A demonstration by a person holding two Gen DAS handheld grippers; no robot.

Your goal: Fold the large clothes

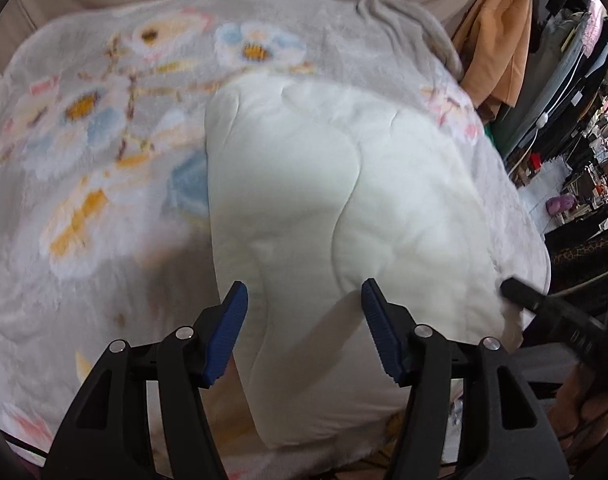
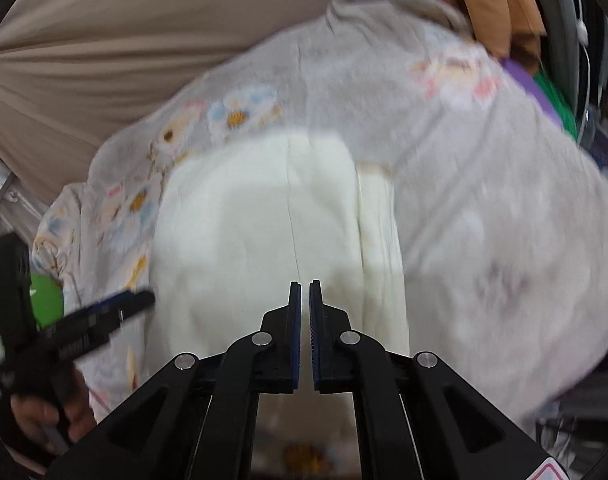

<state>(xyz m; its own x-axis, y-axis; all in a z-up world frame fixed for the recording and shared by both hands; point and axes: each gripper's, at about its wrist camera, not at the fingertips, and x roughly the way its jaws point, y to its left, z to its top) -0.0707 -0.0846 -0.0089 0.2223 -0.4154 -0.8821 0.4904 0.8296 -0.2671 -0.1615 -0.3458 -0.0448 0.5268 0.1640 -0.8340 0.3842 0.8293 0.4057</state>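
Note:
A white padded garment (image 1: 324,208) lies folded into a long thick bundle on a grey floral blanket (image 1: 88,152). It also shows in the right wrist view (image 2: 264,232). My left gripper (image 1: 304,296) is open and empty, its blue pads held just above the bundle's near end. My right gripper (image 2: 305,292) is shut with nothing visible between its pads, held over the bundle. The right gripper also shows in the left wrist view (image 1: 544,304) at the bundle's right edge. The left gripper shows blurred in the right wrist view (image 2: 116,308) at the bundle's left edge.
The blanket (image 2: 484,200) covers a bed or sofa with a beige backrest (image 2: 144,40) behind. Orange clothes (image 1: 496,48) hang at the right. A cluttered floor and shelves (image 1: 584,160) lie beyond the right edge. A green object (image 2: 44,296) sits at the left.

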